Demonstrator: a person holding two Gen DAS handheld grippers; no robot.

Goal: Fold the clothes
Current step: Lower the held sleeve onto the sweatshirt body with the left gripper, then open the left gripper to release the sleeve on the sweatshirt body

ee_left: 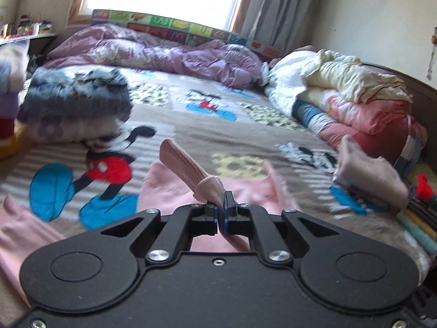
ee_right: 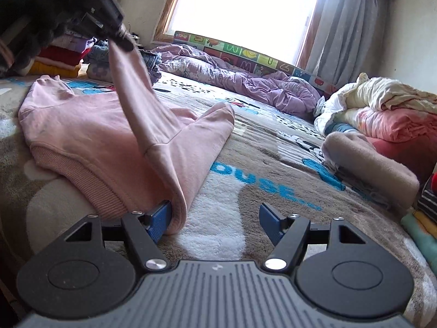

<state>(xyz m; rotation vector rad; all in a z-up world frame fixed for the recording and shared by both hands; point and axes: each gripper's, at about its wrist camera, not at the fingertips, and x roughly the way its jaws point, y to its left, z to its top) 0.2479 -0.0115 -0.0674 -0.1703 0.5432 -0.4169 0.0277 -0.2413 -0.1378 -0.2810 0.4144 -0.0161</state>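
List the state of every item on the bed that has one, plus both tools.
Left tool: shut on the pink sweatshirt sleeve, lifted off the bed.
Right tool: open, low beside the hem, holding nothing.
Pink sweatshirt: spread on the bed, unfolded, one sleeve raised.
Beige garment: folded, lying at the right.
Purple quilt: crumpled by the window.
Curtain: drawn aside.

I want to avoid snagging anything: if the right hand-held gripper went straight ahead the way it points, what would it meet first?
Probably nothing soon. The open right hand-held gripper faces bare blanket; the pink sweatshirt only brushes its left finger. Farther on lies the purple quilt, though depth is unclear.
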